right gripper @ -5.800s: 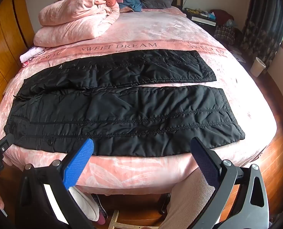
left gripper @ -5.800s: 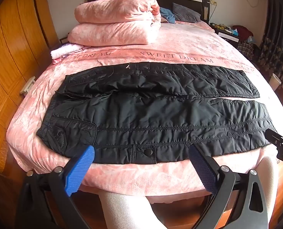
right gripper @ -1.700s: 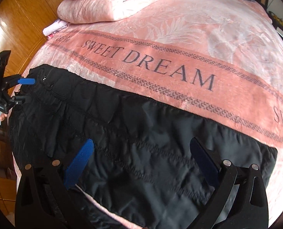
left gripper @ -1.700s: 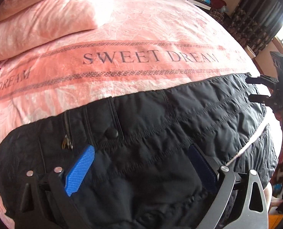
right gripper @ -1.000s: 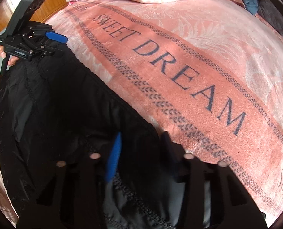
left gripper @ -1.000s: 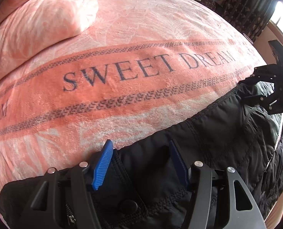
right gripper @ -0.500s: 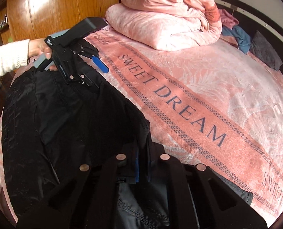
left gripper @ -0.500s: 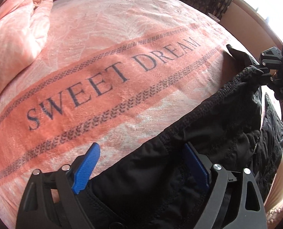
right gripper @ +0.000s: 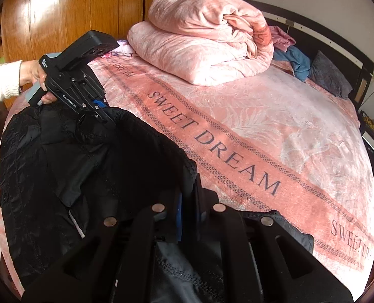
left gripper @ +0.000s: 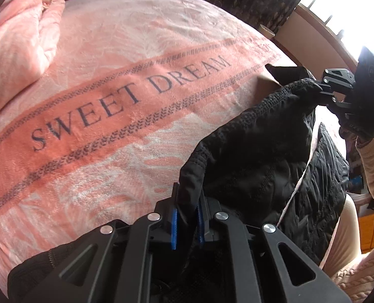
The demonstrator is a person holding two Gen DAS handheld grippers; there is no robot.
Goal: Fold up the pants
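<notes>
Black quilted pants (left gripper: 257, 156) lie along the near edge of the pink bed, folded lengthwise. My left gripper (left gripper: 187, 217) is shut on the far edge of the pants near the waist and lifts it. My right gripper (right gripper: 187, 209) is shut on the same edge near the leg end. The pants (right gripper: 73, 166) hang in a raised ridge between the two grippers. The right gripper also shows in the left wrist view (left gripper: 323, 93), and the left gripper shows in the right wrist view (right gripper: 103, 116).
A pink blanket (right gripper: 250, 131) printed SWEET DREAM covers the bed. A folded pink duvet (right gripper: 202, 43) lies at the headboard end, with a grey pillow (right gripper: 328, 75) and blue clothes (right gripper: 293, 60). A wooden wardrobe (right gripper: 73, 7) stands on the left. A window (left gripper: 343, 10) is on the right.
Both grippers went from open over the flat pants to shut on the far edge. They have lifted that edge and moved closer together, so the cloth bunches between them.
</notes>
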